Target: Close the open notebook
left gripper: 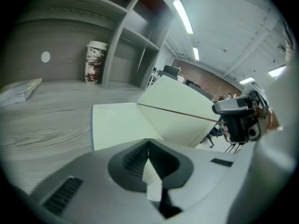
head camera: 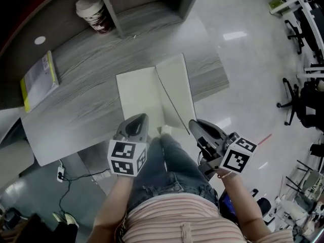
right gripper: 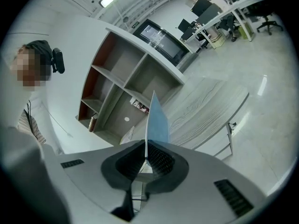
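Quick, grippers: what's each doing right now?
Left gripper: closed; whether it pinches paper cannot be told.
Right gripper: closed on the raised right half of the notebook.

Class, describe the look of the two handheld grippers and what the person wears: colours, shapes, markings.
Both the left gripper and right gripper have smooth grey shells tapering to dark ribbed pads. Each carries a white cube with black square markers. The person wears a striped top and blue jeans.

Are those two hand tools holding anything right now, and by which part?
The right gripper pinches the notebook by the near outer corner of its raised right half. The left gripper has its jaws together; whether they pinch paper cannot be told.
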